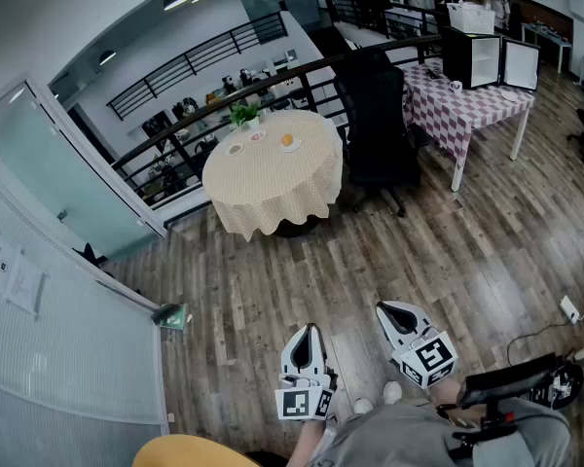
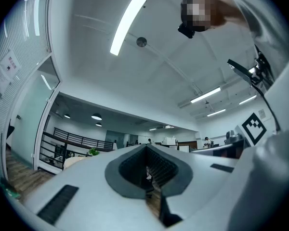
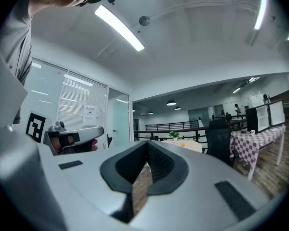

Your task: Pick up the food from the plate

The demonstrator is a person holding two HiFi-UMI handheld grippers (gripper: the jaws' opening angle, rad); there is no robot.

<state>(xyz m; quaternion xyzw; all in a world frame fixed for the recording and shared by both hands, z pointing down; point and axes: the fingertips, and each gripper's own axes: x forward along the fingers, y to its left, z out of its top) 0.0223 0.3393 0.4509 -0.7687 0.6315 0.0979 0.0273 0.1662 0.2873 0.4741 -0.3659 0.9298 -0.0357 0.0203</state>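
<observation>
At the bottom middle, the left gripper (image 1: 308, 339) and right gripper (image 1: 394, 312) pointed ahead side by side, jaws together

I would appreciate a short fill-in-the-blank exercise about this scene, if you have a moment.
1. The orange food sits on a plate on the ___ table.
2. The left gripper and the right gripper are both ___ and hold nothing.
3. The floor between grippers and table is made of ___.
Missing words: round; shut; wood.
</observation>
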